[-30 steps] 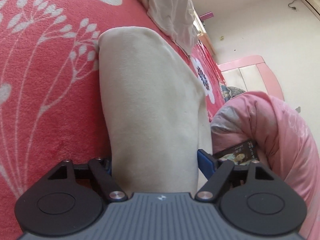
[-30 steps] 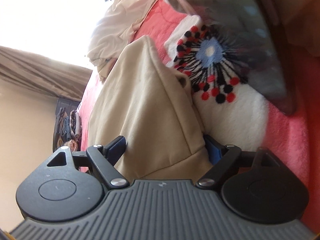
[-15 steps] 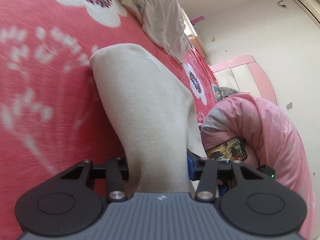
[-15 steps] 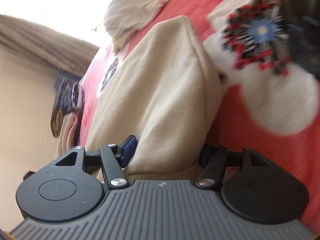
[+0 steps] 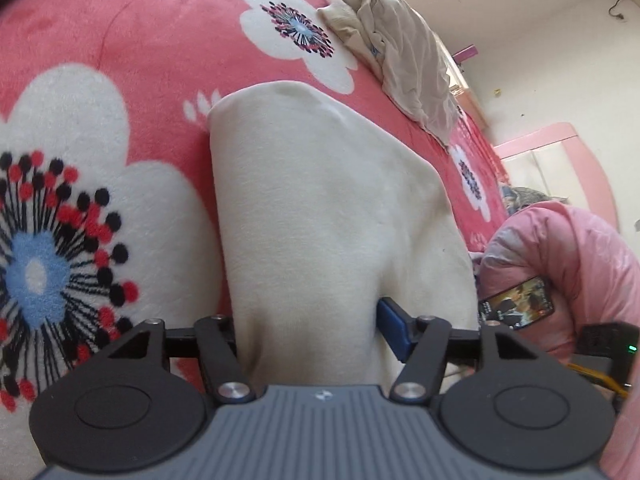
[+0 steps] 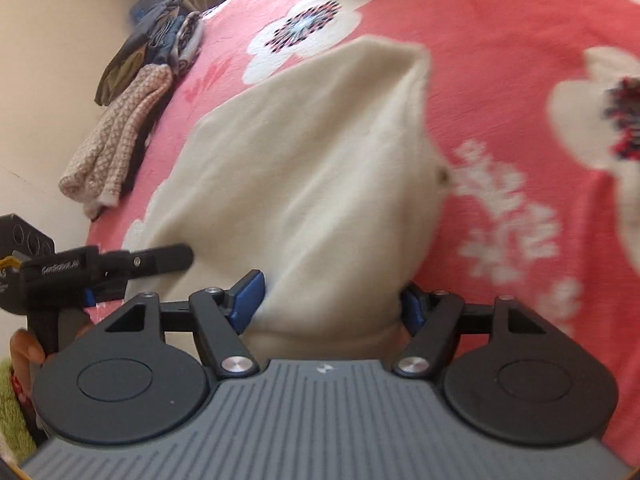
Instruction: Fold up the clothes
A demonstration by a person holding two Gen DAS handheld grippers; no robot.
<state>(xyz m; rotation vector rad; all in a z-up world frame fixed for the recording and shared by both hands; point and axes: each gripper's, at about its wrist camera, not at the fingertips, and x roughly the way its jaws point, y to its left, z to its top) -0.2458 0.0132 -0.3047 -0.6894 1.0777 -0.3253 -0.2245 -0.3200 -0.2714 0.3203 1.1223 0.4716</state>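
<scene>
Daylight, bright and even in both views. In the right wrist view the top edge burns out to white beyond the pink fleece blanket with white flowers (image 6: 500, 92). That view is smeared: flower prints at right blur, and the edge of the cream knitted garment (image 6: 320, 184) is soft. The left wrist view is sharp; the garment (image 5: 328, 216) casts a narrow shadow along its left side. Both views bow strongly at the edges.
</scene>
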